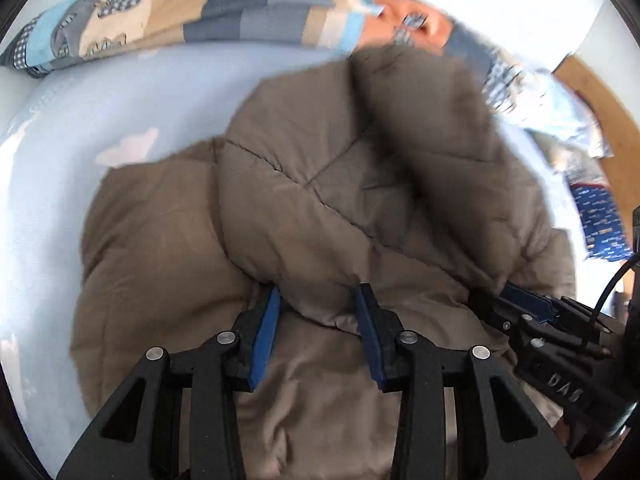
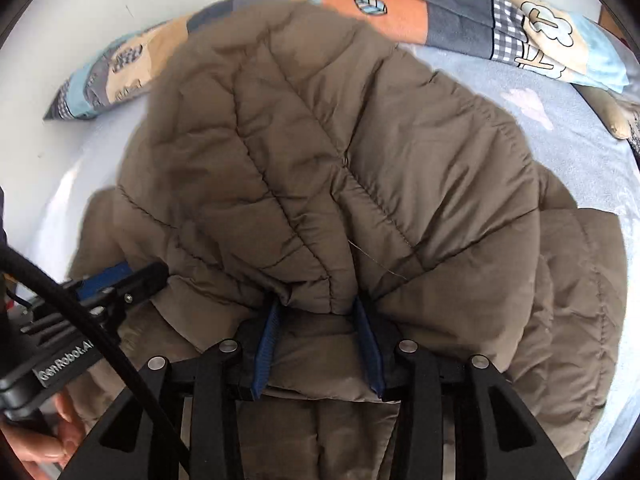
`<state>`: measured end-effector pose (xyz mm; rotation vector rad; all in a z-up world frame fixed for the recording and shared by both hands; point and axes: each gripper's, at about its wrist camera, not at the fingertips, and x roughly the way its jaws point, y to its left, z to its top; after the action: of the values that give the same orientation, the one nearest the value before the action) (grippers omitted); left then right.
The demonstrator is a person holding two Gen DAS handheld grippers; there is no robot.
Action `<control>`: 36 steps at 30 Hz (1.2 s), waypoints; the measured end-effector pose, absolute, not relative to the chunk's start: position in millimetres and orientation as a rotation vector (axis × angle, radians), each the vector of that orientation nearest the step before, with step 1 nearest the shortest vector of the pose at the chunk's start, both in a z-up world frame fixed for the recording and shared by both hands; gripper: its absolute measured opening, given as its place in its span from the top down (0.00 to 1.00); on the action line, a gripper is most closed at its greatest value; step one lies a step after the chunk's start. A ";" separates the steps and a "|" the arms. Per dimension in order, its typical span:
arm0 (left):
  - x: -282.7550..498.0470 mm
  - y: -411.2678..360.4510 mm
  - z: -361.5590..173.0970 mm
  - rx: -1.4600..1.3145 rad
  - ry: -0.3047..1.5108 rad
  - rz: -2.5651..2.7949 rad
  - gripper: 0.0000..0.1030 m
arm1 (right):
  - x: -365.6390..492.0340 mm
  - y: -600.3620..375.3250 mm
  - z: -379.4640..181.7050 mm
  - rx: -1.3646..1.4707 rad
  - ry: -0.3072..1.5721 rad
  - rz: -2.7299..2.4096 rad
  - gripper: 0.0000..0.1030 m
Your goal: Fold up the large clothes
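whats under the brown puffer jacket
A pale blue bedsheet shows around the brown quilted puffer jacket. Whatever lies beneath its bulk is covered and cannot be seen.

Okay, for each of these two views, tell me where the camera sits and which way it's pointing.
Left wrist: on the left hand-held gripper, looking forward over the brown coat on the bed; its fingers hold a fold, the right hand-held gripper at the right edge.
Right wrist: on the right gripper, same forward look; the left gripper and a hand show at left.
Shared: coat, bed, patchwork quilt.
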<state>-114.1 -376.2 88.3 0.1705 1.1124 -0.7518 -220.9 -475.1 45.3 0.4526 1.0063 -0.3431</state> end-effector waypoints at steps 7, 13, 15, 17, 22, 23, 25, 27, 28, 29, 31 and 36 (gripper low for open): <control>-183.8 -306.5 141.2 0.145 0.951 -0.831 0.56 | -317.4 -428.2 128.6 0.395 0.803 -0.309 0.40; -257.6 -240.1 144.2 0.190 0.924 -0.846 0.55 | -412.6 -362.2 146.1 0.334 0.645 -0.307 0.19; -284.7 -218.6 142.8 0.215 0.898 -0.832 0.54 | -431.6 -351.6 136.2 0.327 0.640 -0.313 0.14; -307.3 -200.7 140.2 0.229 0.882 -0.821 0.53 | -440.7 -338.5 123.7 0.300 0.669 -0.330 0.14; -345.4 -172.0 140.5 0.234 0.841 -0.787 0.47 | -462.3 -309.9 107.7 0.216 0.687 -0.351 0.14; -349.2 -170.6 141.4 0.237 0.838 -0.784 0.47 | -466.2 -308.5 106.8 0.236 0.686 -0.340 0.14; -354.9 -167.6 142.5 0.240 0.821 -0.783 0.41 | -477.7 -306.4 104.1 0.292 0.673 -0.335 0.14; -358.5 -165.1 136.4 0.234 0.805 -0.764 0.34 | -484.4 -306.1 101.0 0.341 0.689 -0.345 0.14; -359.2 -163.6 128.6 0.226 0.811 -0.753 0.34 | -485.5 -308.3 98.5 0.363 0.712 -0.355 0.14; -357.9 -163.4 120.0 0.222 0.823 -0.740 0.34 | -486.9 -310.1 95.3 0.377 0.733 -0.373 0.13; -356.2 -165.4 98.4 0.257 0.844 -0.718 0.34 | -490.1 -316.5 84.2 0.394 0.782 -0.402 0.13; -342.9 -174.1 71.7 0.307 0.923 -0.708 0.34 | -492.4 -329.5 58.4 0.392 0.880 -0.435 0.13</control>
<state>-342.9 -174.1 71.7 0.3072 0.9225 -0.7085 -492.4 -329.5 58.4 0.3920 0.8796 -0.4348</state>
